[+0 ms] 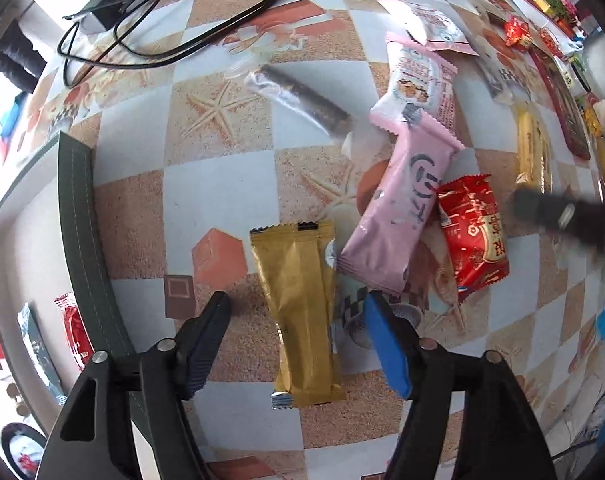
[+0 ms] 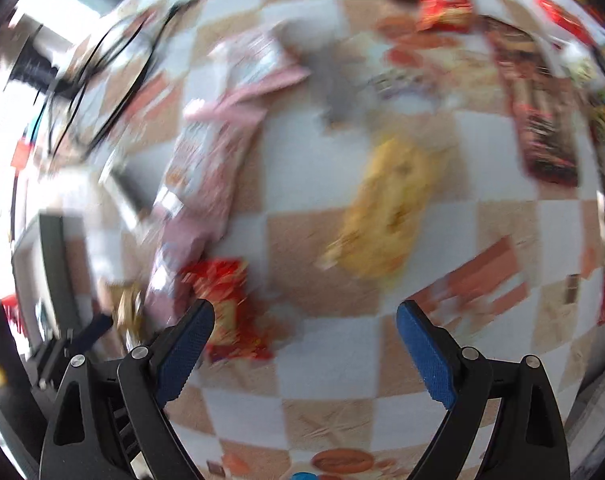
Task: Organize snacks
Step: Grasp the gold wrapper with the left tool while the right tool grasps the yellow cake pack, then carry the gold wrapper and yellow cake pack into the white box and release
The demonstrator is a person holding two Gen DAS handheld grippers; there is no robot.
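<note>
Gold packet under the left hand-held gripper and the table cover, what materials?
Gold packet: likely metallised plastic film, satin sheen, creases, crimped silver end. Table cover: probably printed vinyl or oilcloth, soft glare over the checker-and-starfish print; can't confirm.

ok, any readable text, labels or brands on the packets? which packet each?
None reads for certain.
Red packet: large Chinese characters, not clearly legible.
Long pink packet: grey logo, stylised, unreadable.
Pink-and-white packet: print too small.
Gold packet: no text visible.
Right wrist view: blurred throughout.
</note>
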